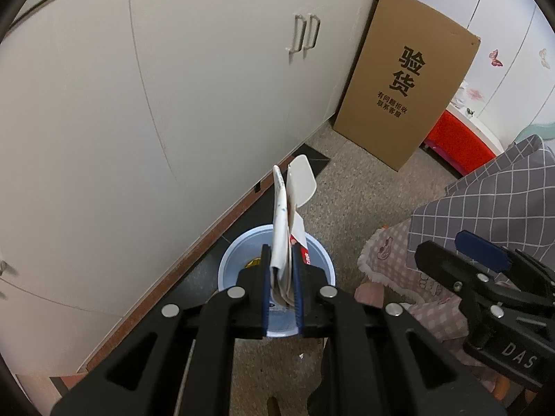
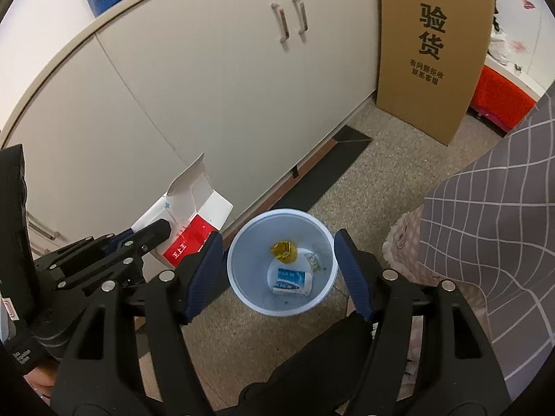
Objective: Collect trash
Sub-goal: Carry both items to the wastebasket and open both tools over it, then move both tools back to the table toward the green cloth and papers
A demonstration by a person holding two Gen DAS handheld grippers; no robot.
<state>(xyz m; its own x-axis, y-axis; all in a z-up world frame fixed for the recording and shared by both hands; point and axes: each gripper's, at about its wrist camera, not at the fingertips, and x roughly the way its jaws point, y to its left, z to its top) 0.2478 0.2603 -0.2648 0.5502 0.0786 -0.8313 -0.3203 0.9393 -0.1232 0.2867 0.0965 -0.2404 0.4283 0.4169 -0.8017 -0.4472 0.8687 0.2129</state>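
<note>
Two tongs over the bin, one loaded, one released.

My left tongs (image 1: 281,277) are clenched on a flattened white-and-red carton (image 1: 286,222) held above the pale blue bin (image 2: 242,242) and blocking most of it in that view; my right tongs (image 2: 281,274) stand released over it. Inside lie a yellow wrapper (image 2: 284,251), a blue-and-white packet (image 2: 291,279) and a small scrap I cannot identify. Speckled floor (image 2: 381,159), white cabinets (image 1: 173,86), cardboard box (image 1: 406,83), checked cloth (image 2: 492,208) cut off at the edge.
</note>
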